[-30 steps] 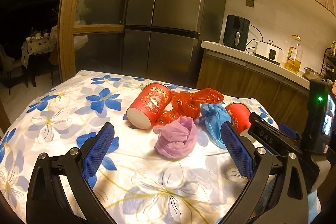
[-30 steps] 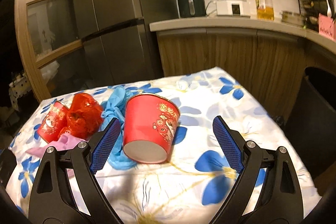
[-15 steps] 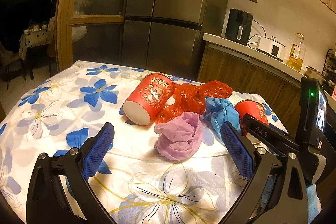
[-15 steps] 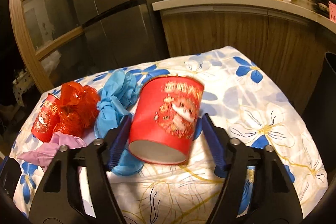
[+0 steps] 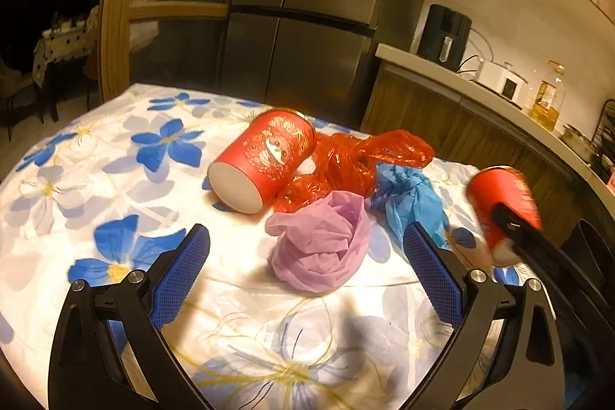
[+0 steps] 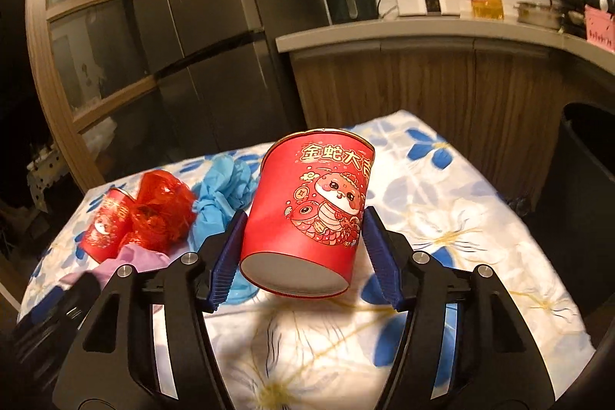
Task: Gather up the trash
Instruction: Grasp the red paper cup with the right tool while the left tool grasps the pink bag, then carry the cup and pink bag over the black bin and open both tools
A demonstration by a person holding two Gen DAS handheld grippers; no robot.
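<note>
My right gripper (image 6: 305, 214) is shut on a red paper cup (image 6: 311, 210), its blue pads pressing both sides, and the cup hangs tilted above the flowered tablecloth (image 6: 442, 218). In the left wrist view that cup (image 5: 503, 195) shows at the right, off the cloth. My left gripper (image 5: 303, 233) is open just in front of a crumpled purple bag (image 5: 323, 248). Behind it lie a second red cup (image 5: 265, 160) on its side, a red plastic bag (image 5: 346, 164) and a blue bag (image 5: 411, 195).
A black bin (image 6: 584, 179) stands on the floor by the table's right edge. A wooden counter (image 6: 423, 33) with appliances and an oil bottle runs behind. A steel fridge (image 5: 307, 6) stands past the table's far side.
The right gripper's jaws have come in onto the red cup and raised it off the cloth. The left gripper has drifted forward and lower toward the purple bag, still open.
</note>
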